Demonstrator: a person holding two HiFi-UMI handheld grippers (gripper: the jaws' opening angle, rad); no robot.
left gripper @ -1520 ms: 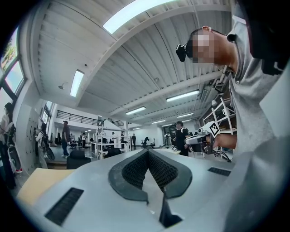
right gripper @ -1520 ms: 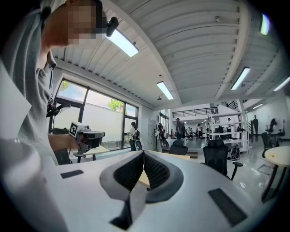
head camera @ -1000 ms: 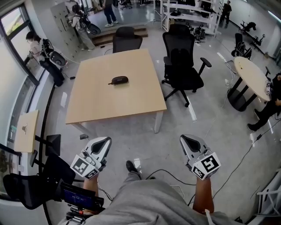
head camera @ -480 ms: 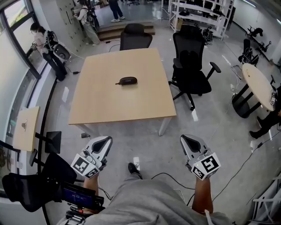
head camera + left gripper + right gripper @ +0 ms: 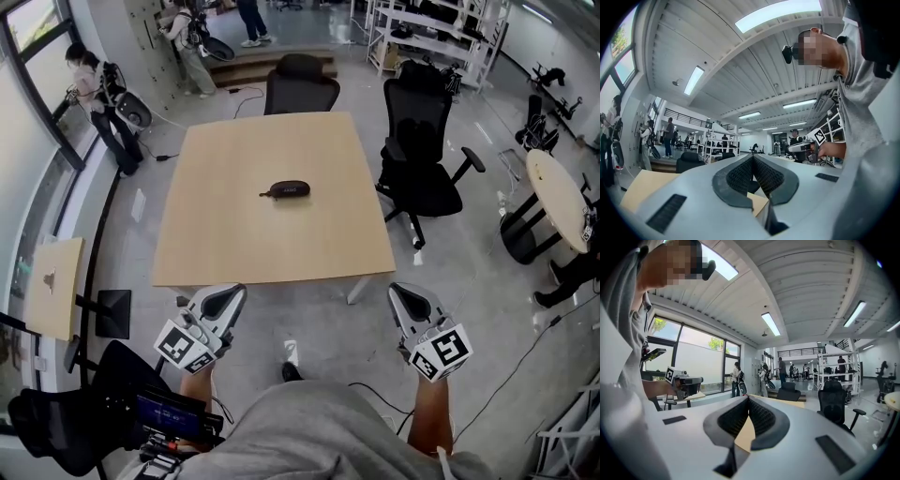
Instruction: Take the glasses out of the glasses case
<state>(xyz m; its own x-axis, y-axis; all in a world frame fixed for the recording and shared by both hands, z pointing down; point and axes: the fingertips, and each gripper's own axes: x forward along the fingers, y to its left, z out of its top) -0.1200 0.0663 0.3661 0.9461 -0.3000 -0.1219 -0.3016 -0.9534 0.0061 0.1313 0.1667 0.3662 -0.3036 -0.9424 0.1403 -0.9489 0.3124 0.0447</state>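
Wood tabletop in office, black chairs at far edge. Dark glasses case lies closed near tabletop centre. Left gripper & right gripper: jaws together, empty.

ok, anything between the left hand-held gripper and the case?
Nothing: head view shows only bare table between the left hand-held gripper and the case.

The table is open to me along its whole near edge. The glasses case near its middle has bare wood on every side, so I can come at it from the front, the left or the right. A black chair stands pushed against the far edge, and a black armchair stands just off the far right corner. Open floor lies between me and the table.
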